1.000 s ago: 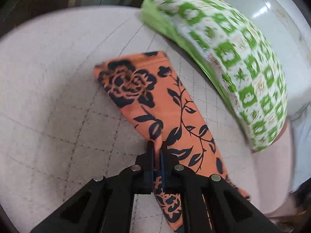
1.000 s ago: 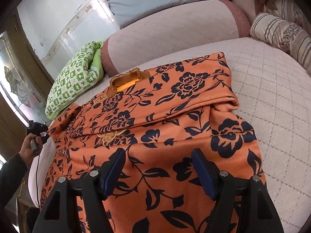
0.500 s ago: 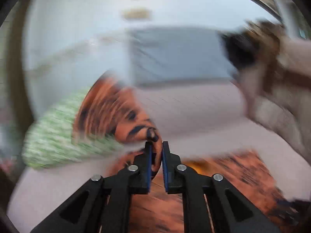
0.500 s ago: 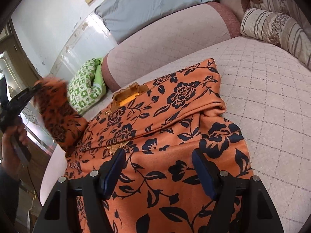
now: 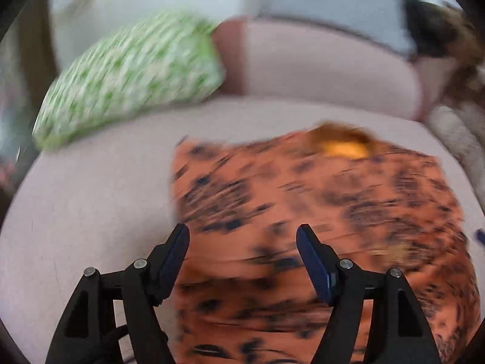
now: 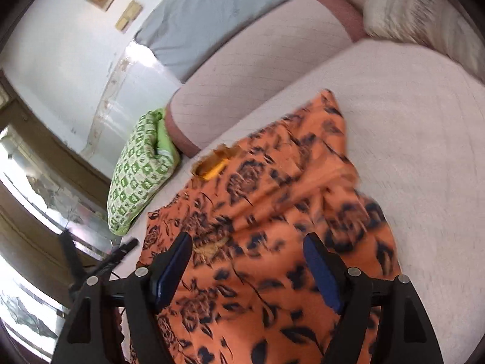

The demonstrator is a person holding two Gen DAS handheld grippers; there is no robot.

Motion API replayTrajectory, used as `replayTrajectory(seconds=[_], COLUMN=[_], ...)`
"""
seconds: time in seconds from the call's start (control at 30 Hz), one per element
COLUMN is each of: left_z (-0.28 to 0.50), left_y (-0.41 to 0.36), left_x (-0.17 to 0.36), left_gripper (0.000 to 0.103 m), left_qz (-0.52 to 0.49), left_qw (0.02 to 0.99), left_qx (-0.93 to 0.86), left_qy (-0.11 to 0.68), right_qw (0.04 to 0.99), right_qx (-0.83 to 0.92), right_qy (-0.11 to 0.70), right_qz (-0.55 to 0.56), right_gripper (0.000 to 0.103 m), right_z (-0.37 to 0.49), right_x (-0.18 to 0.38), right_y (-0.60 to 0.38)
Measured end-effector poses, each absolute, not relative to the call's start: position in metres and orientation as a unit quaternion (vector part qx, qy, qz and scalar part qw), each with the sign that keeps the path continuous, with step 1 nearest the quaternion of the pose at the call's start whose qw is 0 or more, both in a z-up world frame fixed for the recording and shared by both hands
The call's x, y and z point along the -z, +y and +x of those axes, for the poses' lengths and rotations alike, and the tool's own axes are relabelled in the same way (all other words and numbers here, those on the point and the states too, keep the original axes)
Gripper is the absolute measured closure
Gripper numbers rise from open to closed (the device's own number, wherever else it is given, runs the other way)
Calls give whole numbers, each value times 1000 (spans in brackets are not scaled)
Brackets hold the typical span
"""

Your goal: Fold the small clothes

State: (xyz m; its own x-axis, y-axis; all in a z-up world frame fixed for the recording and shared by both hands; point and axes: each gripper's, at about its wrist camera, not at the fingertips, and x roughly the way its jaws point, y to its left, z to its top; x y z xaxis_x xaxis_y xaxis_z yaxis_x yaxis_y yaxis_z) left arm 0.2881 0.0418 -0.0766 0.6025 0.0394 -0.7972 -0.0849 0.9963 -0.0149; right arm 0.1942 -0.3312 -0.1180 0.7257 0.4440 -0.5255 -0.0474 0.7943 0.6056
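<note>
An orange garment with dark floral print (image 5: pixel 318 200) lies on the pale quilted bed, its yellow neck opening (image 5: pixel 342 148) toward the far side. The left view is motion-blurred. My left gripper (image 5: pixel 242 236) is open and empty just above the garment's near left part. In the right wrist view the same garment (image 6: pixel 272 227) lies folded over on itself, neck opening (image 6: pixel 212 166) at the far left. My right gripper (image 6: pixel 247 245) is open and empty over the garment's near part. The left gripper's black tip (image 6: pixel 121 251) shows at the garment's left edge.
A green-and-white patterned pillow (image 5: pixel 130 79) lies at the bed's far left, also in the right wrist view (image 6: pixel 139 166). A pink quilted bolster (image 6: pixel 257 63) runs along the back with a grey pillow (image 6: pixel 212 15) above. Striped cushions (image 6: pixel 424 15) sit at the far right.
My left gripper carried the sleeve up and over onto the garment, then opened and let it go. My right gripper stayed open and shifted a little over the garment.
</note>
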Motion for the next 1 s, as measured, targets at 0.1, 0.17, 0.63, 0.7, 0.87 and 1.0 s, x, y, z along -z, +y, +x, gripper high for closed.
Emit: replayTrajectory(seconds=[0.1,0.17,0.63,0.7,0.87,1.0], left_z=[290,286,282,283,269,273], left_y=[61,66,80,78,78,64], left_x=[103,113,122,122,95,97], left_gripper=[30,30,50,50,50,50], left_qz=[-36,-47,-111,-105,-95,-52], left_qw=[886,885,886,888,915,913], left_qx=[-60,-65,-51,-51,-56,-55], left_qy=[459,459,447,445,389,400], right_qw=[887,880,899,866,896,913], right_qx=[-141,-117,-8,-3,6,-61], right_qy=[348,391,436,499,431,387], right_qz=[269,243,41,23,105,116], right_gripper=[25,25,89,82,34,31], right_z=[238,284,286,299,279,289], right_x=[102,108,114,153,120,83], right_y=[-328,-325,-259,-260,-283,-274])
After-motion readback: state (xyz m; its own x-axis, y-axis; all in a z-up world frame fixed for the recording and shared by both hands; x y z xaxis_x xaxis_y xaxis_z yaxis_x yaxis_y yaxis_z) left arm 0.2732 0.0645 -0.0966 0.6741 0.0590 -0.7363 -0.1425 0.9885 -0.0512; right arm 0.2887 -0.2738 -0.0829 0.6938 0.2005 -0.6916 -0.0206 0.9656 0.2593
